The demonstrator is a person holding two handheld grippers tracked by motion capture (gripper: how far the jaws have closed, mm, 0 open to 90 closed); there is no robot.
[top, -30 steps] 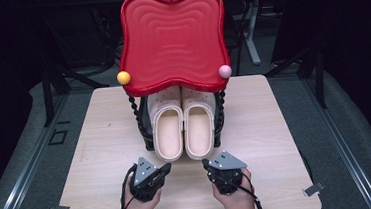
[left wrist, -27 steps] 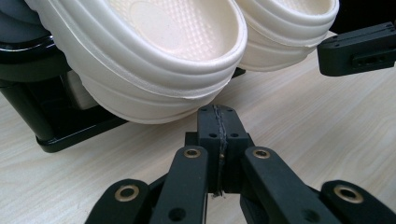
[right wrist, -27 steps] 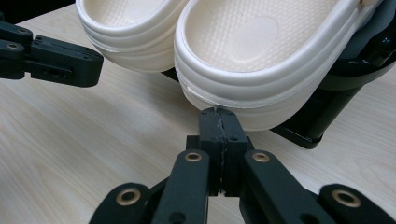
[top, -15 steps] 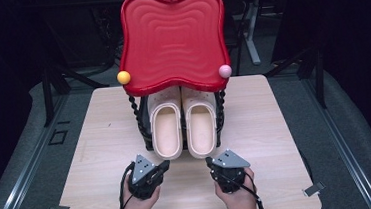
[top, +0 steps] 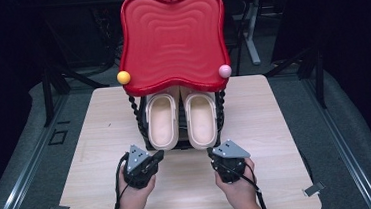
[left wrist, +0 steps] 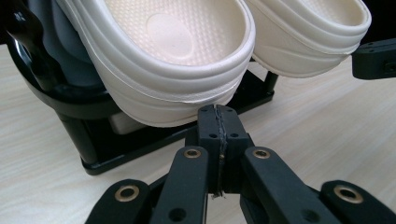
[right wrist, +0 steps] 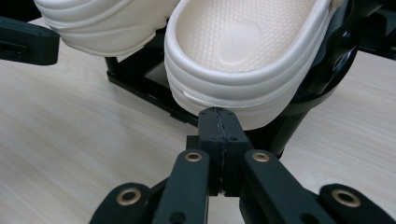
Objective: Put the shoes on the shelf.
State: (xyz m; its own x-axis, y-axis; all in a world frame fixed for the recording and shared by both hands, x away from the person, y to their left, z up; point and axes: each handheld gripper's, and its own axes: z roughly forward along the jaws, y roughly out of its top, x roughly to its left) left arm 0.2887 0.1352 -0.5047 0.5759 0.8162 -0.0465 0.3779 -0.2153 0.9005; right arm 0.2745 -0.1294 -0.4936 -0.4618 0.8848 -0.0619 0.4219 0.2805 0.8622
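I see bare tabletop (top: 275,127) either side of the rack; its red top shelf (top: 173,40) overhangs the slippers (top: 162,121), probably blocking any approach from above.

Pale wood table (top: 285,126) on grey floor (top: 366,135); dark surroundings; white desk legs (top: 251,34) behind.

Red wavy tray (top: 173,35), yellow ball (top: 123,77), pink ball (top: 225,71), wooden table (top: 275,122)
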